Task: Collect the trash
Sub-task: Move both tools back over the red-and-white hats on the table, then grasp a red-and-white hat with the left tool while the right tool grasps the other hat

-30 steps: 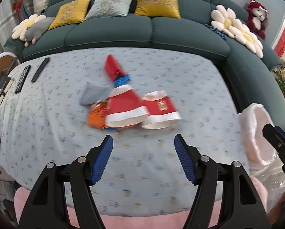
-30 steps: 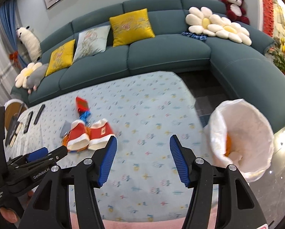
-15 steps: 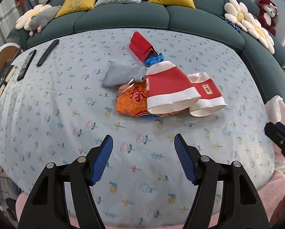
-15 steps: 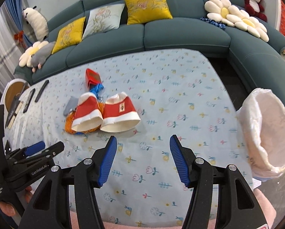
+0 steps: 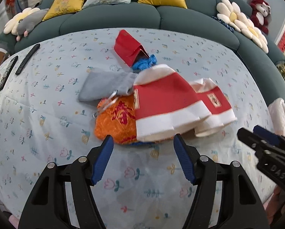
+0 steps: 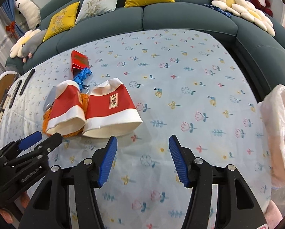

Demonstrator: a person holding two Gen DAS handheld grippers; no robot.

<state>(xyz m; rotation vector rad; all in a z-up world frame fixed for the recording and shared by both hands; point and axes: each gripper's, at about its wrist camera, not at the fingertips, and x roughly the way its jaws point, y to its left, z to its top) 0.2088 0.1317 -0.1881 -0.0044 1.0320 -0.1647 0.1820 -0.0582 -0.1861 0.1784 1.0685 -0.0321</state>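
A pile of trash lies on the flowered tablecloth [image 5: 47, 126]: two red-and-white paper cups on their sides [image 5: 167, 110] [image 5: 214, 106], an orange bag [image 5: 117, 122] under them, a grey pouch [image 5: 106, 85], a red box [image 5: 129, 47] and a blue scrap [image 5: 144, 63]. My left gripper [image 5: 143, 152] is open and empty, just short of the nearer cup and orange bag. My right gripper [image 6: 141, 154] is open and empty, just right of the second cup [image 6: 112, 108]. The white trash bag [image 6: 277, 131] hangs at the table's right edge.
Remote controls [image 5: 26, 59] lie at the table's far left. A teal sofa [image 5: 114, 17] with yellow and pale cushions wraps behind and to the right. Flower pillows [image 5: 241, 24] and a red plush bear [image 5: 260, 11] sit on it.
Both grippers moved forward and down toward the trash pile, which now looks larger and closer. Both stayed open. The trash bag slid toward the right edge of the right wrist view.
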